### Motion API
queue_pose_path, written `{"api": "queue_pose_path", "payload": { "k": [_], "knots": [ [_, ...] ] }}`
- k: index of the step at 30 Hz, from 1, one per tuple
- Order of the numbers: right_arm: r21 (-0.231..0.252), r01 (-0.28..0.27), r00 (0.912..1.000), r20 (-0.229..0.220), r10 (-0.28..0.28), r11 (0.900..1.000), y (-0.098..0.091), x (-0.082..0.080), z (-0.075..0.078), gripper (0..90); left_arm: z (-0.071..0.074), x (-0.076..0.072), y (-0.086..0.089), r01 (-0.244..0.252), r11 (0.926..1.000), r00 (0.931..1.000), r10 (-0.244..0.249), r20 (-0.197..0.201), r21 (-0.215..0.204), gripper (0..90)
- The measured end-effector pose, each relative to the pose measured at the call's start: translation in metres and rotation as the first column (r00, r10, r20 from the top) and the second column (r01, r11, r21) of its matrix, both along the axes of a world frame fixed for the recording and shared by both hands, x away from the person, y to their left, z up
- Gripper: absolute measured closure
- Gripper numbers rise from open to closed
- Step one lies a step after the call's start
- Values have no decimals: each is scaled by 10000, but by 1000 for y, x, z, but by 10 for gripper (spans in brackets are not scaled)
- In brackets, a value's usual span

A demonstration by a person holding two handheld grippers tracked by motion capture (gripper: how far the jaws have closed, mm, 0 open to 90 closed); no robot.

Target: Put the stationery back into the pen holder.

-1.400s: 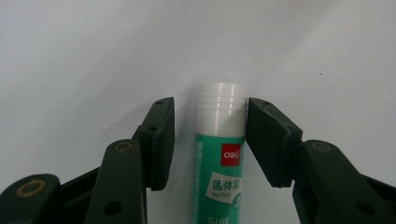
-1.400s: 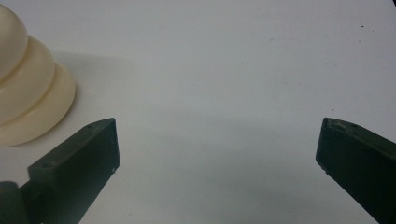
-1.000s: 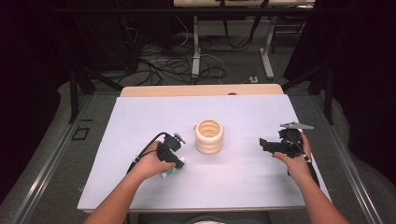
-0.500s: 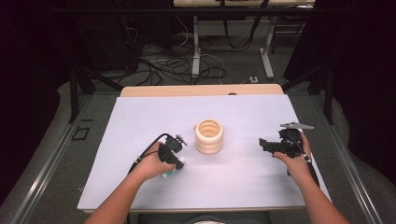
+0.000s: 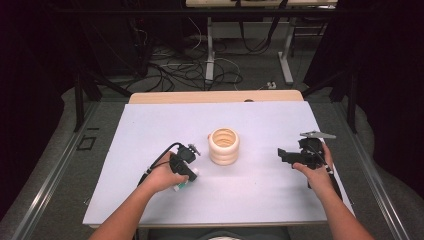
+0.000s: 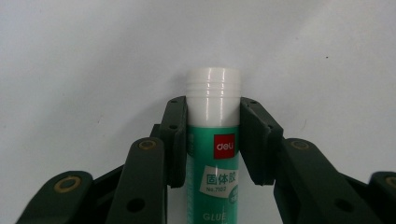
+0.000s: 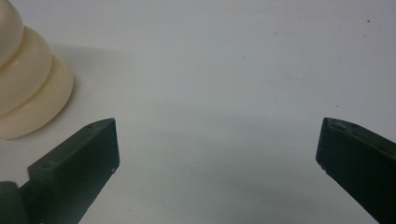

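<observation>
Clamping down now, the left gripper [image 6: 212, 140] has its two black jaws pressed flat against both sides of a glue stick [image 6: 213, 140], having just closed in on it over the last moment; green label between the pads, white ribbed cap poking out past the jaw tips. From the high view, that glue stick [image 5: 183, 183] sits low on the white table [image 5: 150, 125], just to the near-left of the stack of cream rings [image 5: 224, 146], tucked under the left gripper [image 5: 181, 169] with the person's hand wrapped around it and the black cable looping off behind. Over on the other side of the ring stack, well apart from it, the right gripper [image 5: 284, 156] hangs with its jaws spread wide and nothing between them. Its own view confirms it: right gripper [image 7: 217, 149] gaping over bare tabletop, the cream rings [image 7: 25, 84] bulging in at the upper left edge, near the left-hand jaw but not touching it.
</observation>
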State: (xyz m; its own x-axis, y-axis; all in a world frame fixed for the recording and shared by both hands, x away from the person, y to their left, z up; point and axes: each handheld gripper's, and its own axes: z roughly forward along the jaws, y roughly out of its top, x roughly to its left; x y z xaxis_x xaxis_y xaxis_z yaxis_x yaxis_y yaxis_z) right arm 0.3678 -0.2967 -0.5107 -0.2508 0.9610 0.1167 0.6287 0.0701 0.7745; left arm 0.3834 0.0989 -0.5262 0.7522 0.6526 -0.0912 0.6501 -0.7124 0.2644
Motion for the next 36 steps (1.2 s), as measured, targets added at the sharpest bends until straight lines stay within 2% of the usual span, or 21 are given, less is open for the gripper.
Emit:
{"api": "queue_pose_path", "payload": {
  "k": [6,12,15,23,27,30,35,36],
  "knots": [
    [22,45,10000,-43,-45,10000,1,-1,0,0,4,2,0,-64,9995,10000,64,-6,-294,654],
    [80,74,10000,62,-74,9999,-2,-1,1,0,14,4,4,-230,9976,9995,244,210,-651,653],
    [121,115,9999,35,-115,9999,-2,-2,1,0,21,5,7,-355,9945,9986,391,349,-987,654],
    [123,145,9999,84,-146,9998,-2,-3,2,0,35,7,15,-446,9873,9951,575,810,-1526,653],
    [111,149,9998,87,-150,9998,-3,-4,2,0,45,8,17,-477,9781,9920,701,1050,-2024,654],
    [152,170,9998,69,-172,9997,-3,-4,2,0,49,8,18,-405,9752,9902,683,1217,-2175,653],
    [123,144,9999,65,-145,9998,-3,-3,1,0,59,9,18,-373,9662,9864,765,1456,-2551,653],
    [118,138,9999,65,-139,9998,-3,-3,1,0,63,10,18,-384,9598,9841,846,1562,-2782,653]
  ]
}}
